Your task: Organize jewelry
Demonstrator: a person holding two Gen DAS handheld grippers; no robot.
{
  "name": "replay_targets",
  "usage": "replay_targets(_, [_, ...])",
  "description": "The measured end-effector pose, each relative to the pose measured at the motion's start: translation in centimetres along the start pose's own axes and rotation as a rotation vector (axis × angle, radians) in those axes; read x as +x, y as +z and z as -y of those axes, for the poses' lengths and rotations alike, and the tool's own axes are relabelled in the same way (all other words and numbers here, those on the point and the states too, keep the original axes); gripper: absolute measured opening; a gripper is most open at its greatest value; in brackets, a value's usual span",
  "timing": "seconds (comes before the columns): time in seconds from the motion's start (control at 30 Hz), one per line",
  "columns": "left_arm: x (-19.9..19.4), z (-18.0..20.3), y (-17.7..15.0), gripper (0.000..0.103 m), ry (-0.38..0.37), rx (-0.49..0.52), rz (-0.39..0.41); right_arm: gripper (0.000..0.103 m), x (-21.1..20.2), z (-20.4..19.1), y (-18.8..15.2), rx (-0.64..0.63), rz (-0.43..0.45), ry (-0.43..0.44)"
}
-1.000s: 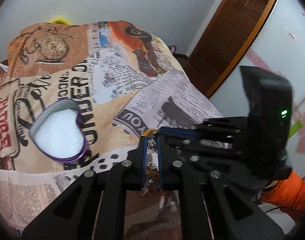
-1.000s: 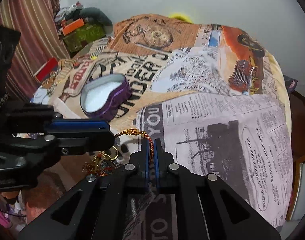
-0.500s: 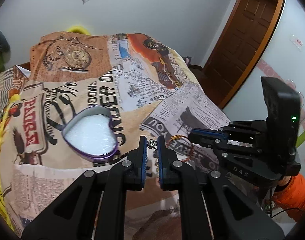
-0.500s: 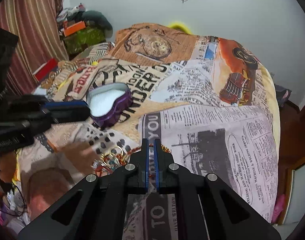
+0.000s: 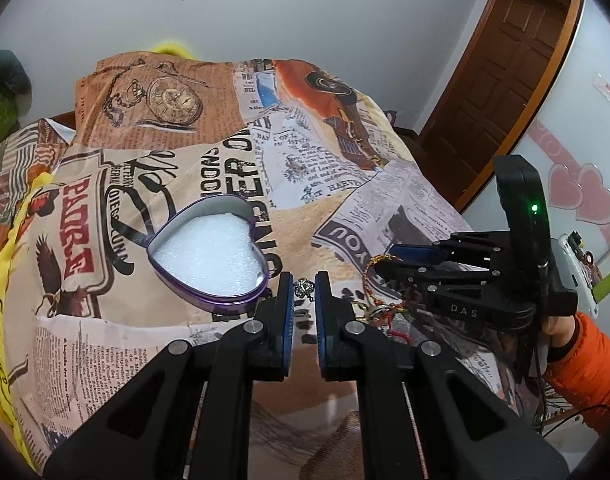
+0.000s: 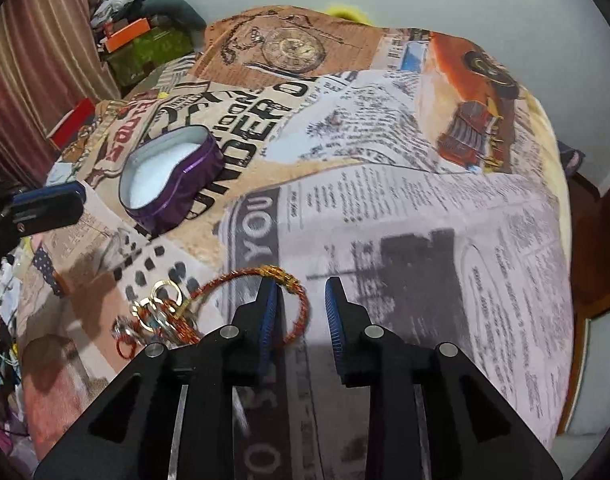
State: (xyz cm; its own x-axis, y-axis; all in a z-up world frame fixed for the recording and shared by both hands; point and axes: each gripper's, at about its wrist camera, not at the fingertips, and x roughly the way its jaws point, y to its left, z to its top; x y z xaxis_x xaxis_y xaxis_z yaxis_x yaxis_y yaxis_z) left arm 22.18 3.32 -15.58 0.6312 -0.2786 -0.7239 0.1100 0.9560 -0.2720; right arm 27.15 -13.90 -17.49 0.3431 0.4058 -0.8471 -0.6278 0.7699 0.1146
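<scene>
A purple heart-shaped tin (image 5: 209, 256) lined with white foam lies open on the printed bedspread (image 5: 165, 360). My left gripper (image 5: 304, 280) is shut on a small silver charm (image 5: 305, 289), just right of the tin's near tip. The jaws of my right gripper (image 6: 302, 286) are opening. A red and gold thread bracelet (image 6: 241, 280) lies on the cloth, looped around its left finger (image 6: 270, 308), and the pads do not press on it. The tin (image 6: 169, 176) lies beyond it to the left.
A tangle of gold rings and red threads (image 6: 157, 312) lies left of the right gripper. The left gripper's fingers (image 6: 53, 204) show at the left edge. Boxes and clothes (image 6: 145, 44) are stacked beyond the bed. An orange sleeve (image 5: 585, 364) holds the right gripper (image 5: 389, 258).
The right jaws were shut on the red and gold bracelet and have parted; the bracelet now rests on the cloth. The left gripper, still holding the silver charm, has drawn away from the right one.
</scene>
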Motion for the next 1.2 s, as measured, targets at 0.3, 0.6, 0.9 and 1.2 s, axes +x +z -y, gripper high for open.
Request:
replay_targets(0.3, [-0.2, -0.5, -0.1, 0.009, 0.031, -0.005, 0.008, 0.006, 0.1, -0.6, -0.1, -0.018, 0.012, 0.008])
replay_targets(0.6, [-1.2, -0.8, 0.3, 0.009, 0.052, -0.010, 0.033, 0.006, -2.9, -1.6, 0.3, -0.008, 0.097, -0.024])
replay_targets(0.9, [-3.5, -1.4, 1.7, 0.009, 0.072, -0.003, 0.089, 0.006, -5.5, -2.6, 2.2, 0.000, 0.192, -0.033])
replay_targets(1.2, [-3.6, -2.5, 3.6, 0.009, 0.095, 0.005, 0.119, 0.006, -6.1, -4.5, 4.4, -0.016, 0.246, 0.008])
